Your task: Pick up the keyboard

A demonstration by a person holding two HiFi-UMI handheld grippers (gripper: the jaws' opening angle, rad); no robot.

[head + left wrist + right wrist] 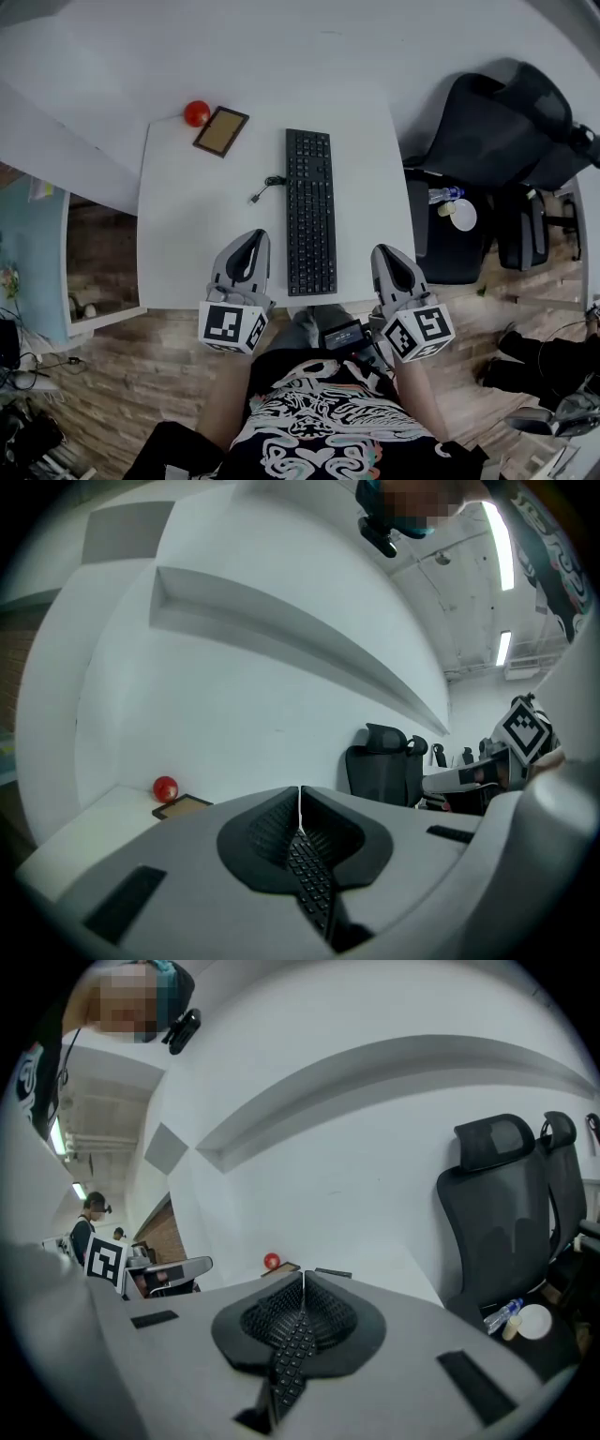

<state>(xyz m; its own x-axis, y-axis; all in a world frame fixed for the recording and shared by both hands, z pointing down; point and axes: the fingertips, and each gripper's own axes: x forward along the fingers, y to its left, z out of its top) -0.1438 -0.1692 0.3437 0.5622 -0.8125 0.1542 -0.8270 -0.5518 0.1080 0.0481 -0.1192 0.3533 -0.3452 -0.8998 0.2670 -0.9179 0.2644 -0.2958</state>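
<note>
A black full-size keyboard (311, 212) lies flat at the centre of the head view, long axis running top to bottom, keys up, its thin cable (267, 187) trailing to its left.

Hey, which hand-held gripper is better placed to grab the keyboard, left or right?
Left, narrowly. The left hand-held gripper sits closer to the keyboard than the right hand-held gripper does. Both flank its near end with jaws shut, so either must open first.

The white table (187, 216) bears a keyboard (310, 211), red ball (196, 113) and perhaps a tablet (221, 131).
</note>
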